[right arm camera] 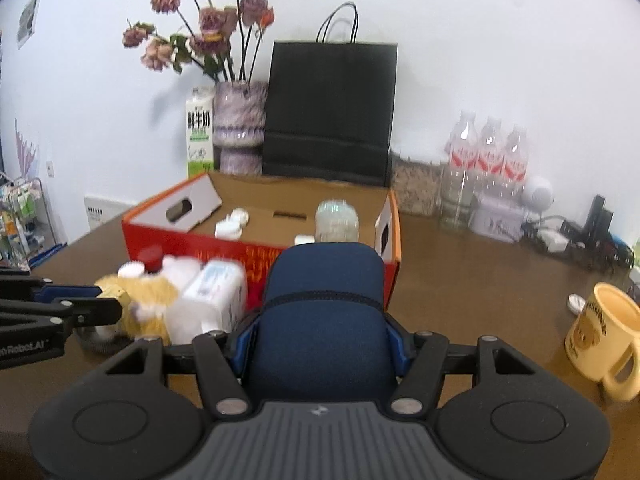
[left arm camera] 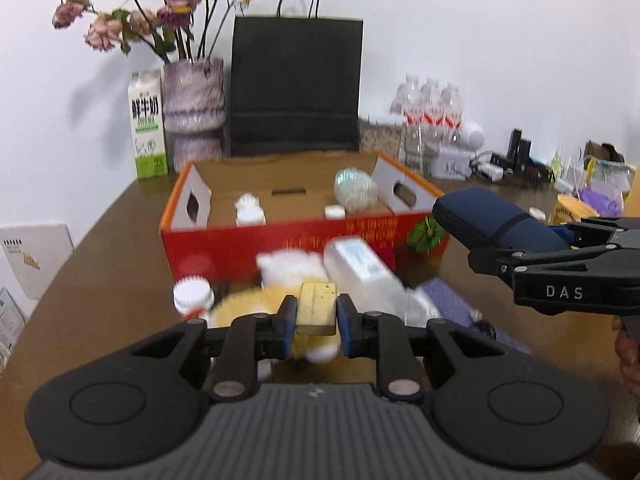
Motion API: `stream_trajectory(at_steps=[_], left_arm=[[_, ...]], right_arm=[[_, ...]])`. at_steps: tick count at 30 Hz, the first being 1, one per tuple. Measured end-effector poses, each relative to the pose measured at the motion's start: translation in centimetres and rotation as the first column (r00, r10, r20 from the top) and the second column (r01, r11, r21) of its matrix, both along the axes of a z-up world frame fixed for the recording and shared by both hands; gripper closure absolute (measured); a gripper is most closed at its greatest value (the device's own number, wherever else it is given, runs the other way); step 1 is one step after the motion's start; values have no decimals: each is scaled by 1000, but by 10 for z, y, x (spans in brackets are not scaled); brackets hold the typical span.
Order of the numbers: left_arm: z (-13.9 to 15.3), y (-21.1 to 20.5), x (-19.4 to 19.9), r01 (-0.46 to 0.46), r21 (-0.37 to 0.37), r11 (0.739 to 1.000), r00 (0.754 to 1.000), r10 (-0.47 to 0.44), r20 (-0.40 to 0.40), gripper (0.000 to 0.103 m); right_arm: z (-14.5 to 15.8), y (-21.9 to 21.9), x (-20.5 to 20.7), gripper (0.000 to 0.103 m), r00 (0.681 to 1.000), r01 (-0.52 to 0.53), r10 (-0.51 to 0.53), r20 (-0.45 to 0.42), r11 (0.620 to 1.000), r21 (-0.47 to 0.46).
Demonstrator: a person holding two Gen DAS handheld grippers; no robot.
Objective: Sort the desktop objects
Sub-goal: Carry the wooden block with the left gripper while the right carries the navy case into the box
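Observation:
My left gripper (left arm camera: 317, 314) is shut on a small yellow block (left arm camera: 318, 307), held above a blurred plush toy (left arm camera: 276, 300) and a white plastic container (left arm camera: 362, 276) on the brown table. My right gripper (right arm camera: 322, 338) is shut on a dark blue zip case (right arm camera: 322, 312), lifted in front of the red cardboard box (right arm camera: 264, 264). In the left wrist view the same case (left arm camera: 496, 220) shows at the right, clamped in the other gripper (left arm camera: 520, 256). The red box (left arm camera: 280, 240) holds white-capped bottles (left arm camera: 250, 210) and a clear jar (left arm camera: 354, 190).
A black paper bag (left arm camera: 296, 88), a flower vase (left arm camera: 194, 104) and a milk carton (left arm camera: 147, 124) stand behind the box. Water bottles (right arm camera: 486, 160) line the back right. A yellow mug (right arm camera: 604, 336) sits at the right. A white-capped bottle (left arm camera: 192, 294) stands beside the toy.

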State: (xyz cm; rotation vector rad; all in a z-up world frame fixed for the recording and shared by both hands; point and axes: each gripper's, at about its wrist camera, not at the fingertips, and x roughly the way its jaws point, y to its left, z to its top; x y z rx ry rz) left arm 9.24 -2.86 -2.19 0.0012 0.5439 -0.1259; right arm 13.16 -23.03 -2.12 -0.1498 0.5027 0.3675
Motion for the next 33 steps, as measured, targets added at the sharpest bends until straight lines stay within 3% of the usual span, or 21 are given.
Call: stream_trajectory(at_steps=[9, 17, 26, 33], left_arm=[[36, 11, 39, -14, -15, 1000, 997, 15, 75, 81], [58, 29, 95, -33, 11, 999, 998, 33, 59, 81], [48, 44, 163, -39, 25, 999, 998, 40, -50, 81], [20, 53, 204, -37, 22, 999, 989, 40, -145, 81]], right_arm=[[22, 16, 39, 42, 999, -12, 11, 40, 999, 38], [31, 32, 116, 42, 997, -33, 34, -76, 999, 18], [6, 48, 189, 42, 964, -40, 40, -263, 999, 5], [-13, 56, 219, 42, 940, -38, 32, -339, 999, -10]])
